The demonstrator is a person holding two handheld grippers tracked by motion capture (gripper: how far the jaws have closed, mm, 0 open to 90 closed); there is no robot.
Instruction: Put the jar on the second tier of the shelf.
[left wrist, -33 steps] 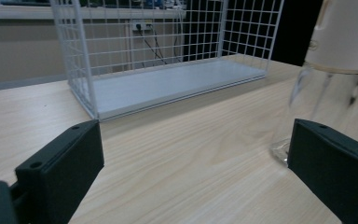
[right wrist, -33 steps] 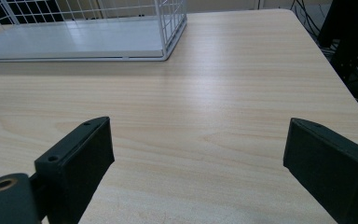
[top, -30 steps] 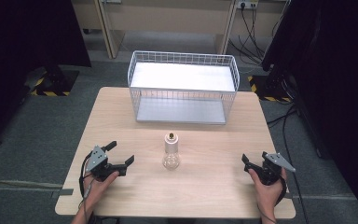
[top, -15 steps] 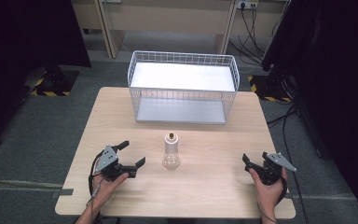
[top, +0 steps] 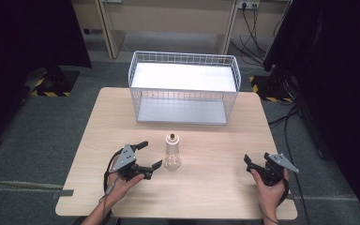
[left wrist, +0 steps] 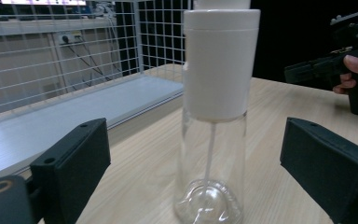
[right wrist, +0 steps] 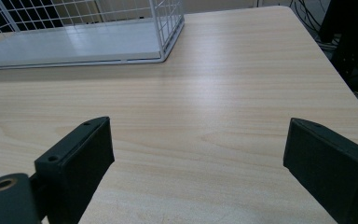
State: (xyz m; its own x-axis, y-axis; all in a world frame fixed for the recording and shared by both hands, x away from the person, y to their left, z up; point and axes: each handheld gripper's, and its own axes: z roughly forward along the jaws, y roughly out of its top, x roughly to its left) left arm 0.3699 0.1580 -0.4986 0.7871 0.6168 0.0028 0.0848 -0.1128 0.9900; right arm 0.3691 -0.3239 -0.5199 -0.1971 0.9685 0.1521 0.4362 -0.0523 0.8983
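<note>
Bottle (top: 172, 152) is standing upright on the table (top: 215, 187), just in front of the wire basket (top: 184, 86), roughly centred on its front edge; it's a clear flask body with a tall white collar (left wrist: 220, 65), so it's looking top-heavy, which is the main worry; left gripper (top: 145, 155) is sitting just left of the bottle, jaws wide but just been closing in, bottle already between the pads (left wrist: 74, 154) in the left gripper view and neither pad touching it yet; the risk I'm seeing: one pad arriving before the other and nudging the bottle over toward the basket or sliding it on the smooth wood; clear lower body is probably slick, so a grip landing low is likely slipping, and one landing high on the collar is likely tipping the base out; right gripper (top: 249, 164) is resting well to the right of the bottle, jaws spread wide over bare table, nothing between them, so it isn't placed to steady anything if the bottle goes.
</note>
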